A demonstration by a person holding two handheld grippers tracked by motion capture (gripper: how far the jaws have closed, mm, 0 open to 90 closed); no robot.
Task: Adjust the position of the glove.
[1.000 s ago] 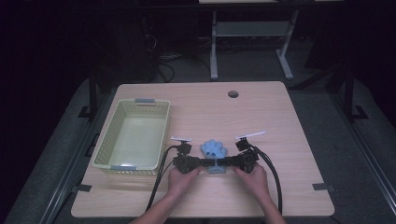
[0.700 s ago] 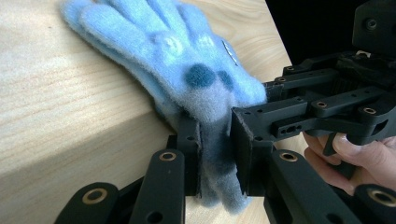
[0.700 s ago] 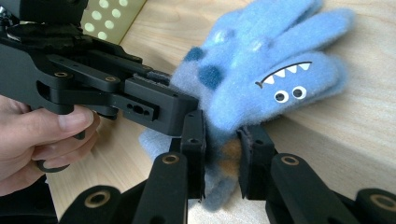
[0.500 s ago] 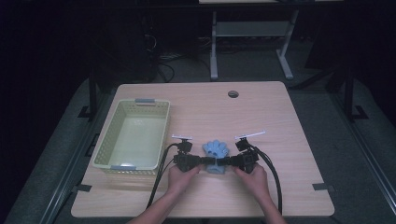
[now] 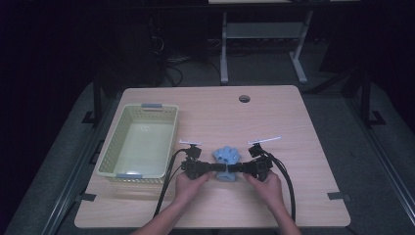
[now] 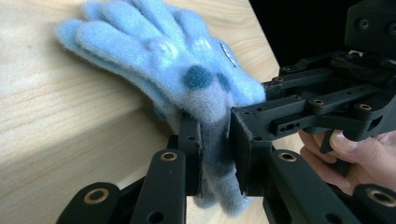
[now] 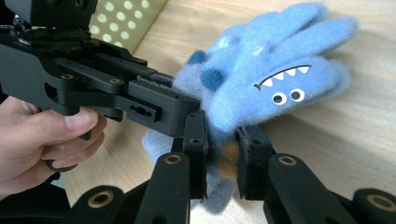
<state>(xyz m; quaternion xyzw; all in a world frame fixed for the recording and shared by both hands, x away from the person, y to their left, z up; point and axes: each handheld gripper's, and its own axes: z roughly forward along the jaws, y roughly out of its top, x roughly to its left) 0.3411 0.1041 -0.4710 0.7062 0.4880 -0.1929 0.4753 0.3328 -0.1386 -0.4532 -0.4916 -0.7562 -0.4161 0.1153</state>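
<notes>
A fuzzy light-blue glove (image 5: 227,156) with a little monster face lies on the wooden table (image 5: 274,127), its fingers pointing away from the person. My left gripper (image 5: 218,169) comes in from the left and my right gripper (image 5: 234,170) from the right. They meet at the glove's near cuff end. In the left gripper view my left gripper (image 6: 215,144) squeezes the glove (image 6: 163,51) flat between its pads. In the right gripper view my right gripper (image 7: 222,154) pinches the glove (image 7: 280,70) the same way. Both pairs of jaws have just been closing on the fabric.
A pale green plastic basket (image 5: 111,147) with nothing in it stands on the left half of the table, close to my left hand. A round cable hole (image 5: 244,98) sits near the far edge. Black cables trail from both grippers toward the near edge.
</notes>
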